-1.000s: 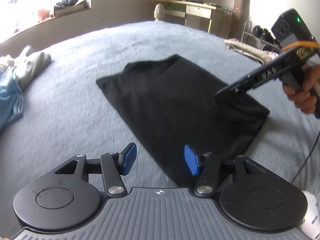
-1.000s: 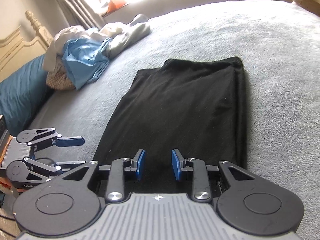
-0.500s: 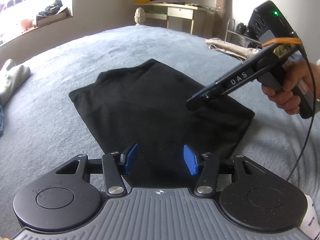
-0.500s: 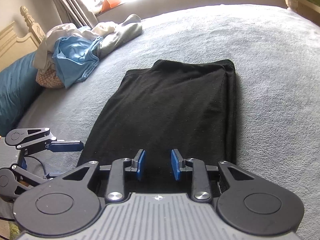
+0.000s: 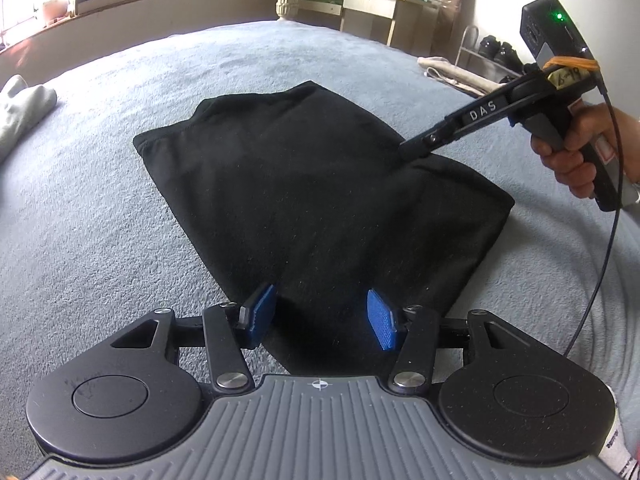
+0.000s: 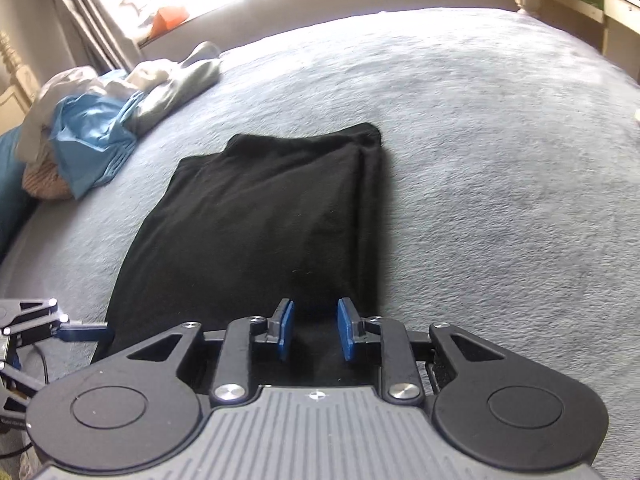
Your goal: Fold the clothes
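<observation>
A black garment [image 5: 320,192] lies folded into a long strip on the grey bed cover [image 5: 100,220]; it also shows in the right wrist view [image 6: 272,224]. My left gripper [image 5: 320,316] is open, low over the strip's near end, its pads astride the cloth edge. My right gripper [image 6: 314,332] is open with a narrower gap, low over the other near corner. In the left wrist view my right gripper [image 5: 412,150] reaches in from the right, tips down at the garment's right edge. In the right wrist view my left gripper [image 6: 80,330] shows at the left edge.
A heap of unfolded clothes [image 6: 100,120], blue, white and grey, lies at the bed's far left by a teal pillow [image 6: 10,184]. A desk [image 5: 360,4] and a shoe rack [image 5: 492,56] stand past the bed. A cable [image 5: 600,240] hangs from the right gripper.
Both grippers have come down and closer to the garment's near end. The right gripper's tips dropped to the cloth's right edge. The left gripper shifted right, centring over the strip.
</observation>
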